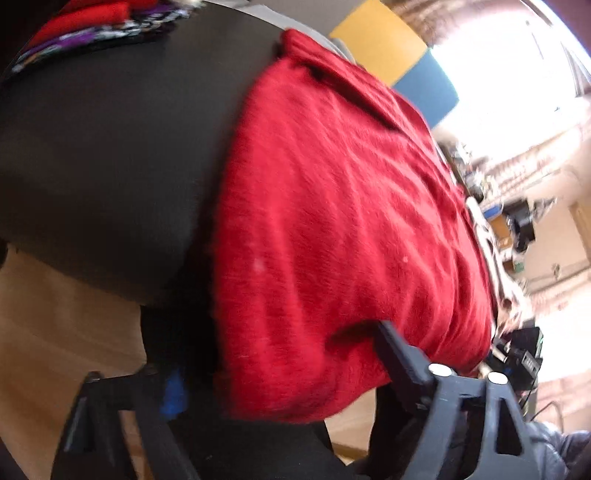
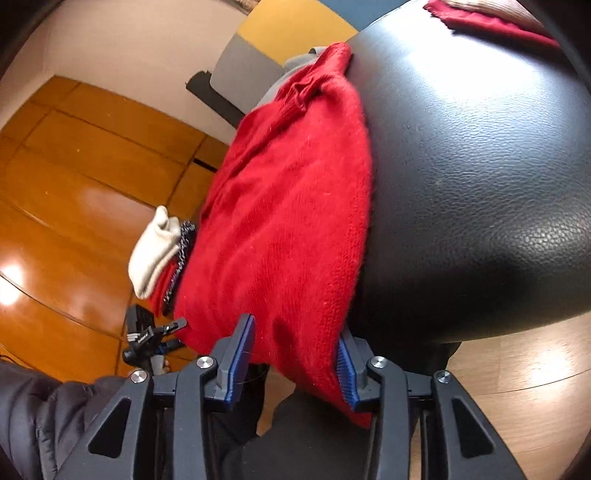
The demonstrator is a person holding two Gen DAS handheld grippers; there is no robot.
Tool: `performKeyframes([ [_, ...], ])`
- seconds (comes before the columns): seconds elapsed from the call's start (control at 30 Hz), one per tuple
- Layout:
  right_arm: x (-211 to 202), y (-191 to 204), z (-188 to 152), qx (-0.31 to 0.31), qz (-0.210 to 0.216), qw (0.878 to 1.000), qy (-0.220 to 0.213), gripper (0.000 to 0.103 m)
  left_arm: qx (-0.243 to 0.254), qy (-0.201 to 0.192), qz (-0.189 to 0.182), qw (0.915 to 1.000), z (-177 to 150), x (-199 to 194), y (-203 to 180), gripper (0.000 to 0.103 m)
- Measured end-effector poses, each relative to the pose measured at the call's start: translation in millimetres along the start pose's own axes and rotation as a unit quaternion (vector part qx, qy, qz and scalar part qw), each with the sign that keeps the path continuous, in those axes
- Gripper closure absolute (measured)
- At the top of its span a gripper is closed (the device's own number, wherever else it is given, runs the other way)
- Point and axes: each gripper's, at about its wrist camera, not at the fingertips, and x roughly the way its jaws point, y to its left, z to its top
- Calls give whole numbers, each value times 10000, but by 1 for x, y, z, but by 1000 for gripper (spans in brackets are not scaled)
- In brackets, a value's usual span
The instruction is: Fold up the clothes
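A red knitted garment (image 1: 332, 221) lies on a black leather-topped surface (image 1: 110, 147), and its near end hangs over the edge. In the left wrist view my left gripper (image 1: 280, 354) straddles that hanging end. Its right finger (image 1: 399, 354) lies against the cloth, while the blurred left finger (image 1: 173, 391) stands apart from it, so it is open. In the right wrist view the same garment (image 2: 288, 221) drapes down the side of the black top (image 2: 480, 166). My right gripper (image 2: 295, 328) has the hem between its blue pads without pinching it.
Folded clothes (image 1: 92, 29), red and patterned, are stacked at the far end of the top; a red one (image 2: 491, 18) shows in the right wrist view too. A beige cloth (image 2: 155, 254) hangs beside the garment. Wooden floor (image 2: 74, 184) and a grey chair (image 2: 243, 74) lie beyond. A dark padded sleeve (image 2: 44, 413) is at lower left.
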Motion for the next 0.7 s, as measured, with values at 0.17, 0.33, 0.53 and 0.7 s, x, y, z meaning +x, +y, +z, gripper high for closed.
performKeyframes([
  [0.17, 12, 3, -5, -83, -252, 9984, 502, 67, 221, 321, 33, 9992, -4, 10, -9, 40],
  [0.33, 21, -8, -4, 183, -159, 9979, 603, 69, 29, 467, 12, 9989, -3, 12, -8, 40],
  [0.53, 36, -20, -11, 547, -231, 9944, 871, 68, 20, 510, -18, 9987, -2, 11, -12, 44],
  [0.7, 34, -19, -20, 651, -248, 9926, 994, 67, -129, 340, -4, 9993, -5, 10, -10, 33],
])
